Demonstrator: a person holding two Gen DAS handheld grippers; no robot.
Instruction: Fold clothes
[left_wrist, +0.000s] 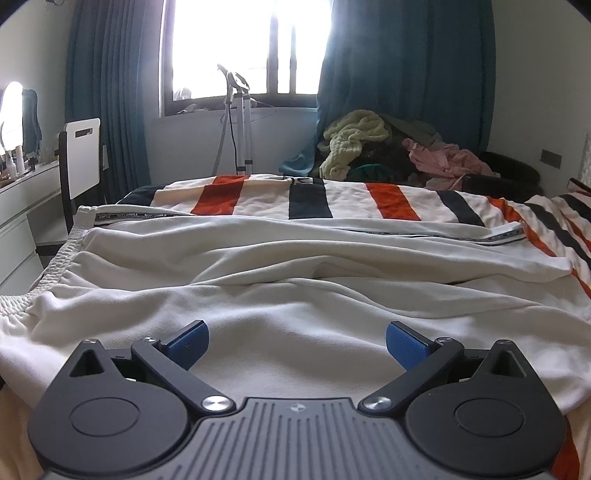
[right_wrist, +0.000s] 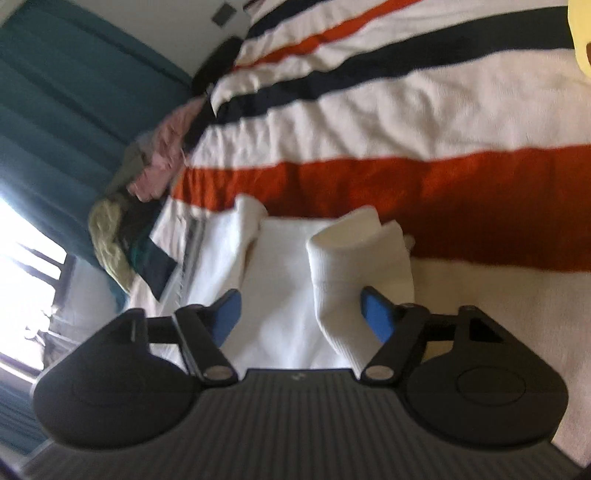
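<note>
White cotton trousers (left_wrist: 295, 266) with an elastic waistband lie spread across the red-, navy- and white-striped bedspread (left_wrist: 310, 199). The right gripper (right_wrist: 301, 312), jaws spread, has a ribbed cuff (right_wrist: 354, 266) standing between its blue pads, unpinched. The left gripper (left_wrist: 297, 341) hovers wide open above the cloth.

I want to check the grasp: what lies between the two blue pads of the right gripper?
In the right wrist view, a raised fold of the white garment stands between the right gripper's open pads, beside one pad.

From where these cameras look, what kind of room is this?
Most likely a bedroom: a bed under a striped blanket, a heap of unfolded clothes by the teal curtains, and a garment steamer at the window.
</note>
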